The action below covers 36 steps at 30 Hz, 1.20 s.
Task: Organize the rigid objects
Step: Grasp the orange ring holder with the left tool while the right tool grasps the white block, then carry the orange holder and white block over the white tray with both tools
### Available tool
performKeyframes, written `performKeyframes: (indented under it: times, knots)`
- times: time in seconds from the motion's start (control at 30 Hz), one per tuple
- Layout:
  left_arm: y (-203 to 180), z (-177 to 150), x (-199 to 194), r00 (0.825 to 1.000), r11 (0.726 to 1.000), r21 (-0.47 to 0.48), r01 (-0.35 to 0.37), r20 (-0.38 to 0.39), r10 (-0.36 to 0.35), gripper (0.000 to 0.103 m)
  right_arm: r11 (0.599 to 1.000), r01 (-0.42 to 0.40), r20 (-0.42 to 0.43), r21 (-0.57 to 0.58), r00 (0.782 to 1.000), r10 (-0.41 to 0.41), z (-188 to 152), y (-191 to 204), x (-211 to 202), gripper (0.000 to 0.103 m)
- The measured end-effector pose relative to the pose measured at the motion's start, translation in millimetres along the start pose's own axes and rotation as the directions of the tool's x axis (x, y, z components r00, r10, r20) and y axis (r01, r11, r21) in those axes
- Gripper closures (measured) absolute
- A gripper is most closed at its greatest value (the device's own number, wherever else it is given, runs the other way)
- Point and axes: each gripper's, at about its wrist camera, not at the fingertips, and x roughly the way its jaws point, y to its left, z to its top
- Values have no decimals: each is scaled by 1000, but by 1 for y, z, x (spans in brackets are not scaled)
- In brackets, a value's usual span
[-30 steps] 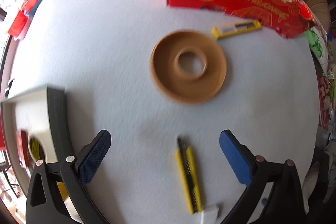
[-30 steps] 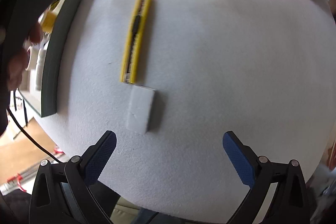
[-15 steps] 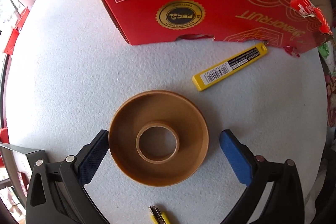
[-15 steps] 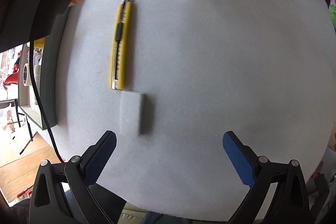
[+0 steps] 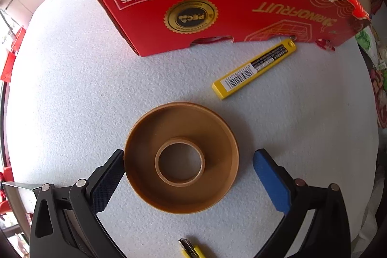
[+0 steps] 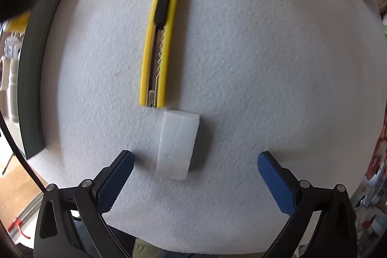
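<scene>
Brown tape roll (image 5: 181,157) lies flat on the white felt table (image 5: 72,88), between the spread fingers of my left gripper (image 5: 188,175); the left pad touches its rim, the right pad is apart from it. Behind it are a yellow blade case (image 5: 254,69) and a red carton (image 5: 217,6). My right gripper (image 6: 193,175) is wide too, holding nothing, with a white block (image 6: 177,144) between its fingers and a yellow utility knife (image 6: 160,38) just beyond.
</scene>
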Motion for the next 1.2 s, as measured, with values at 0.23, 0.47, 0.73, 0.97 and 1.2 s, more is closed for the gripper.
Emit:
performKeyframes:
  times: [0.23, 0.47, 0.73, 0.97, 1.2]
  knots:
    - [-16, -9, -13, 1000, 997, 69, 16, -13, -15, 14, 998, -33, 18, -45, 999, 34, -16, 21, -14, 79]
    - [-6, -39, -29, 995, 995, 11, 94, -27, -94, 14, 996, -76, 23, 37, 997, 75, -35, -2, -22, 79]
    - [3, -103, -70, 979, 979, 3, 204, 18, -204, 14, 980, -90, 1, 177, 996, 91, -70, -43, -21, 79]
    - [2, -146, -104, 951, 952, 42, 304, 46, -306, 14, 961, -108, -4, 256, 994, 112, -65, -74, -18, 79]
    - [12, -187, -136, 926, 924, 112, 366, 53, -374, 14, 955, -113, 17, 274, 993, 113, -57, -85, -38, 79]
